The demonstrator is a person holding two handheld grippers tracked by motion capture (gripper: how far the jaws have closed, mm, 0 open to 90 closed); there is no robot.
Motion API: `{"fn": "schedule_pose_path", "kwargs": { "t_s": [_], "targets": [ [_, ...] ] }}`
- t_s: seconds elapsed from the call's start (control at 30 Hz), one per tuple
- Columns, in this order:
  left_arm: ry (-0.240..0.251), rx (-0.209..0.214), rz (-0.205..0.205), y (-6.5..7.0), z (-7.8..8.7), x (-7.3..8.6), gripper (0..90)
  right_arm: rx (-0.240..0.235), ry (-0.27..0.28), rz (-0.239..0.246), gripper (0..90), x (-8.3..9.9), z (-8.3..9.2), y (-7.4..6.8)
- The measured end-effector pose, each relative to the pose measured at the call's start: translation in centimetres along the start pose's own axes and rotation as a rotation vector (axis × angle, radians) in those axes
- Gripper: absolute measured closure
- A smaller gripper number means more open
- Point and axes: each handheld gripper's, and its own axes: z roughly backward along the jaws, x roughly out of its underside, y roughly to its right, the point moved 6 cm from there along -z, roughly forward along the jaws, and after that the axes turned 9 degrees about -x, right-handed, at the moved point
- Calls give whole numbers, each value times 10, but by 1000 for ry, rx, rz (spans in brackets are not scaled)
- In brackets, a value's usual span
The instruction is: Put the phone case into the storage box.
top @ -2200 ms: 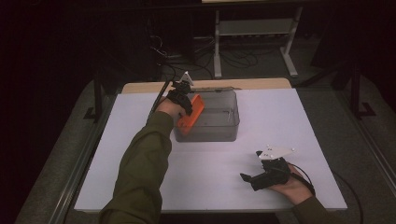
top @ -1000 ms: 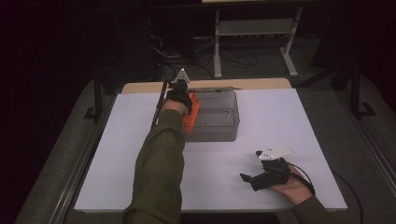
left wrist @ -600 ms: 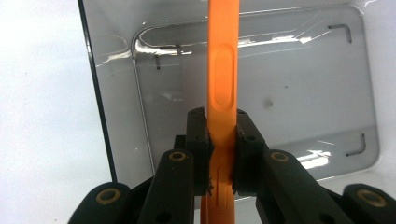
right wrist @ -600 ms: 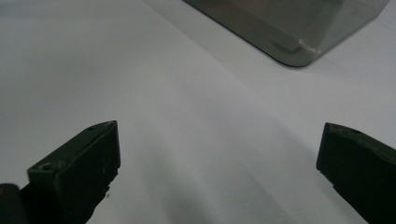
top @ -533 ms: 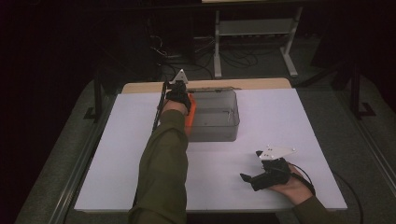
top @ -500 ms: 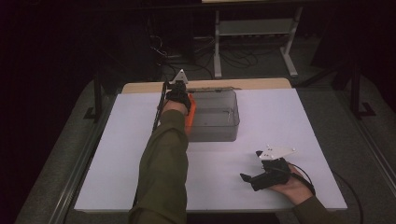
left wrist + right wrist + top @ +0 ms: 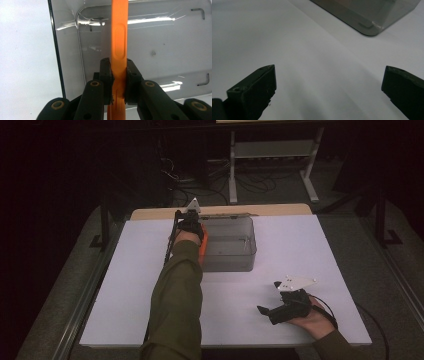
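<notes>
1. Left gripper [image 7: 192, 222]: carried on an outstretched arm in an olive sleeve [image 7: 175, 305], at the left end of the clear bin [image 7: 240, 262]. In the left gripper view [image 7: 118, 72] its jaws are clamped on a flat orange tool [image 7: 119, 47].
2. Orange tool: a long, narrow plastic strip with an oval recess along its shaft, held upright between the pads and running over the bin's open interior. In the high view [image 7: 204, 247] it shows as an orange edge just beside the bin's left wall.
3. Clear bin: rectangular, smoke-tinted, standing on the white table [image 7: 125, 285] towards its far side.
4. Right gripper [image 7: 280, 310]: resting low on the table near the front right, hand [image 7: 312, 317] behind it, well apart from the bin. In the right gripper view [image 7: 329, 82] its jaws stand wide open with only bare table between them; a corner of the bin [image 7: 372, 22] lies ahead.
5. Surroundings: a metal stand [image 7: 272, 157] and floor cables [image 7: 195, 182] beyond the table's far edge.
</notes>
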Motion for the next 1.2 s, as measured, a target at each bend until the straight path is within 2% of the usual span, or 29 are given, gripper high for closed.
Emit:
{"fn": "schedule_pose_path", "kwargs": {
  "t_s": [0.63,1.2],
  "targets": [
    [-11,-23,17,-4,-3,2,788,1,0,1,0,0,1,0],
    [-9,-22,20,-4,-6,2,772,0,1,2,0,0,1,0]
  ]
}}
